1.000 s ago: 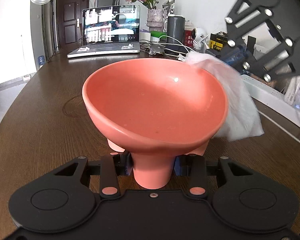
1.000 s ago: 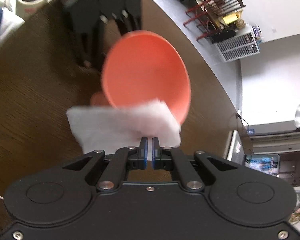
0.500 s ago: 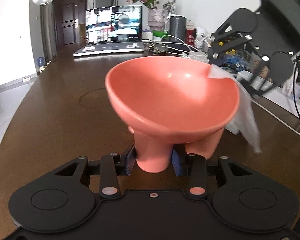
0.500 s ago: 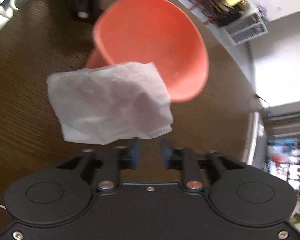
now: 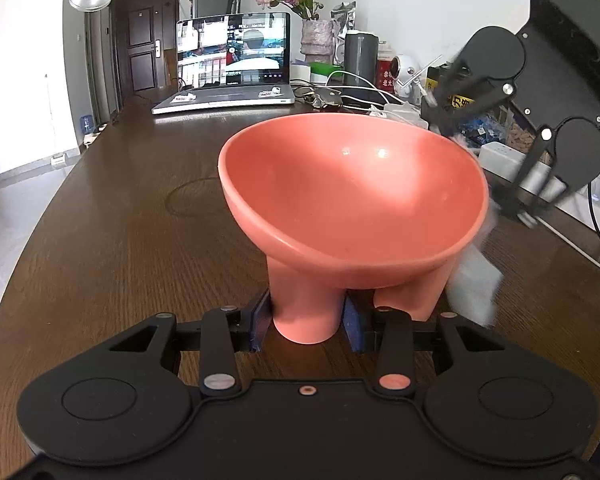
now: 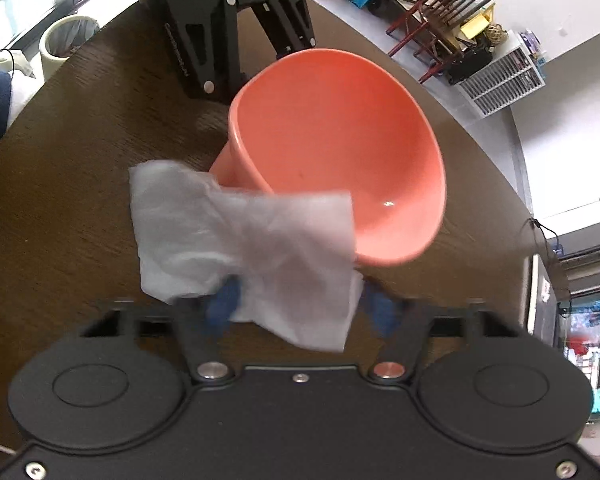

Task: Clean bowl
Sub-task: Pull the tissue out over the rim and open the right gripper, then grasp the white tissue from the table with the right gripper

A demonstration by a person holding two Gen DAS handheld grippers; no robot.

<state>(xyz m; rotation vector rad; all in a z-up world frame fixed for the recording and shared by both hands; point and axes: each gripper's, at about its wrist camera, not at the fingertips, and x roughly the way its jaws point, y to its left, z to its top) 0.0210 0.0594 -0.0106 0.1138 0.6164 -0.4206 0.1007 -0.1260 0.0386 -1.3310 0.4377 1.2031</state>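
At left, a wooden table (image 5: 120,240) ran back to an open laptop (image 5: 232,68), its screen lit, w/ a vase of flowers (image 5: 318,40) just beside it on the right. Center: the left gripper (image 5: 306,320) was pinching one stubby leg of the salmon-pink bowl (image 5: 352,196), blue pads (image 5: 260,320) pressed to both sides of that leg. The bowl stood tipped, its mouth leaning toward the left gripper's camera; its inside looked bare and glossy, w/ two small glints of light. Whether the other legs touched the tabletop couldn't be told. At the bowl's right edge hung a white wipe (image 5: 474,284), blurred, just beside the rim and a second leg. Far right, the right gripper (image 6: 302,308) pointed steeply down at the bowl's rim. In its own view the jaws stood spread wide and were closing, the crumpled wipe draped btwn them and partly over the left pad (image 6: 224,304). The pads weren't squeezing the wipe; both were blurred. The wipe's upper edge overlapped the near rim of the bowl; actual contact couldn't be told.
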